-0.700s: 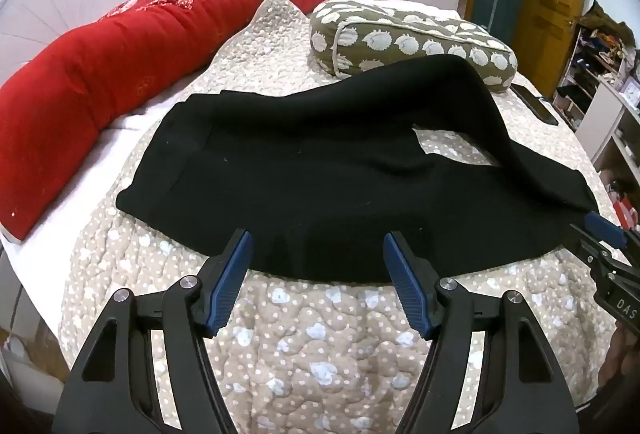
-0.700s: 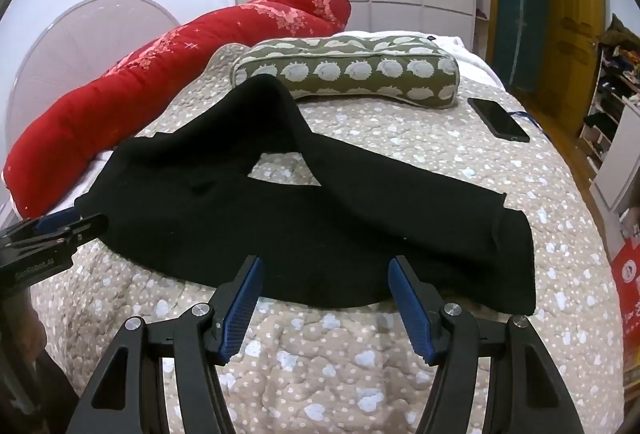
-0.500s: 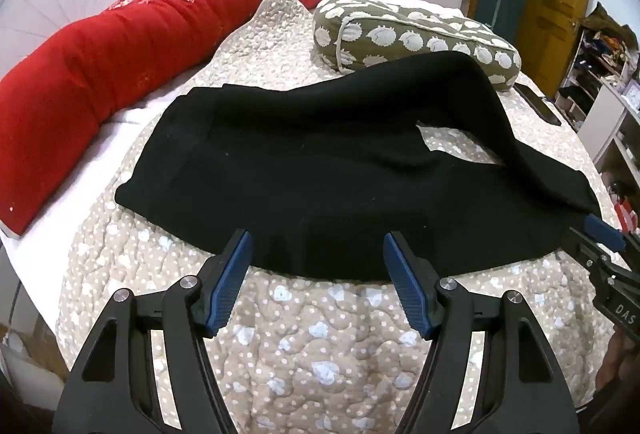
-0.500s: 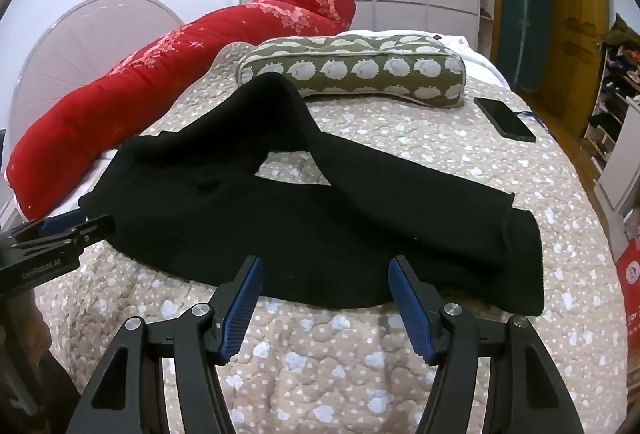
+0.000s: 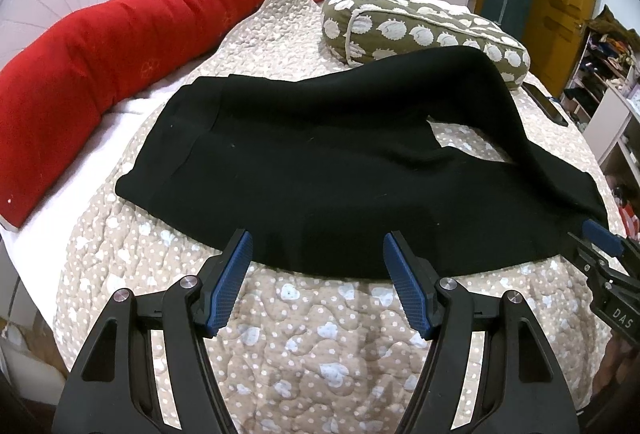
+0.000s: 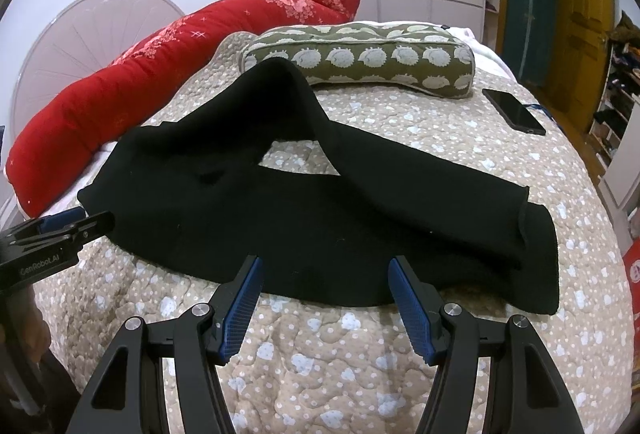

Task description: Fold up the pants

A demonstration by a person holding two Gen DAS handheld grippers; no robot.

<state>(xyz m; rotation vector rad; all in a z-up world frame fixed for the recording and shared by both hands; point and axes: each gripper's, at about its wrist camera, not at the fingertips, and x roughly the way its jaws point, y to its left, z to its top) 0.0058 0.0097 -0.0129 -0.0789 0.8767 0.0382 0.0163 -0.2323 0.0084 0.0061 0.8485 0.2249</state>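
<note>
Left wrist view is showing the left gripper (image 5: pixel 316 254) hanging with its jaws standing wide apart and nothing between them, its blue pads (image 5: pixel 232 280) poised just at the near hem of the black pants (image 5: pixel 320 170). These pants are lying spread across the dotted quilt (image 5: pixel 304 346), one leg arching up toward the patterned green pillow (image 5: pixel 424 30), while a long red bolster (image 5: pixel 120 42) is running along the far left side of the bed. At the right edge the right gripper (image 5: pixel 600 254) is showing beside the pants' cuff end. Right wrist view is showing the right gripper (image 6: pixel 324 278) likewise spread open and empty, its pads (image 6: pixel 412 310) sitting at the garment's near edge. The pants (image 6: pixel 320 222) are stretching from left to right there, cuffs stacked at the right. The left gripper (image 6: pixel 68 222) is appearing at the left edge, near the waistband end. A dark phone (image 6: pixel 514 112) is lying on the quilt (image 6: pixel 320 354) beyond the pillow (image 6: pixel 360 56).
</note>
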